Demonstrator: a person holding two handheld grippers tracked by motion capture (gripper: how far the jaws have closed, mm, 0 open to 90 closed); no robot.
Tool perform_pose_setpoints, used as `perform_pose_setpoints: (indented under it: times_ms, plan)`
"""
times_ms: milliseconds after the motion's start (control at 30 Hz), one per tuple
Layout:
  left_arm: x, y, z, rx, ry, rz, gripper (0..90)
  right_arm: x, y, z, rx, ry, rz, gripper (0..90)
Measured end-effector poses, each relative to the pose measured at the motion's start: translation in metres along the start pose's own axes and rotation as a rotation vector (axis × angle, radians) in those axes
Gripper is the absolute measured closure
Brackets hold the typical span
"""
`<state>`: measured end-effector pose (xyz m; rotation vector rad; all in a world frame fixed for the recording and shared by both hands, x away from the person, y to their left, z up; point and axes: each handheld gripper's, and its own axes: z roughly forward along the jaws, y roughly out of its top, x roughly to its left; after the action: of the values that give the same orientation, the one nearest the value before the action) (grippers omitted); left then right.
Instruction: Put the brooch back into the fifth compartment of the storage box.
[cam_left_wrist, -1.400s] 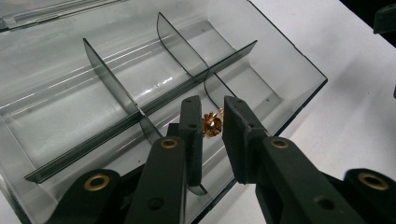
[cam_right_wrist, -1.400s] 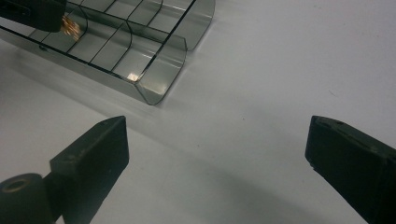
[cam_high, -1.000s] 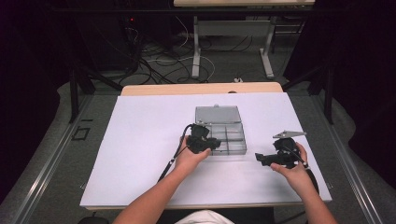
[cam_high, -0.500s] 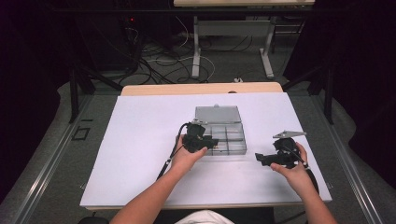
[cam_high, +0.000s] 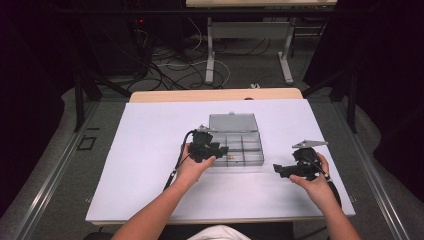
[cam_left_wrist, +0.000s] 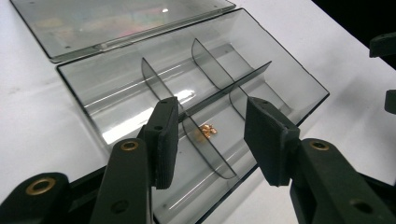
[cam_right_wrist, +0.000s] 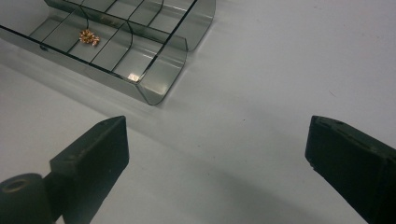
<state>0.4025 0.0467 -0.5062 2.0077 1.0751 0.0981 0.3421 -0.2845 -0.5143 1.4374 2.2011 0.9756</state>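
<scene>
Both your grippers stand spread and empty; the copper bits (cam_left_wrist: 207, 130) in the clear box (cam_left_wrist: 299, 84) look tiny, light, slippery, so pinch the cluster's middle.

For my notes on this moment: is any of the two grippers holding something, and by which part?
Nothing is held. The left gripper has open jaws above the clear box; the right gripper is open over the bare table.

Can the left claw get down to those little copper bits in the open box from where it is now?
Probably yes. The left claw is open and hovers right over the box, whose lid is folded back. The copper bits lie between the jaws' line, but a divider beside them may crowd one jaw.
</scene>
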Motion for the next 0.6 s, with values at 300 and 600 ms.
perform_pose_setpoints:
  times_ms: [300,600]
  plan:
    - [0.009,-0.002,-0.013,-0.018,0.015,-0.004,53.0,0.0,0.0,0.0,0.0,0.0,-0.001,5.9]
    - [0.019,-0.005,-0.026,-0.027,0.042,-0.005,47.6,0.001,0.0,0.0,-0.001,-0.001,0.002,5.9]
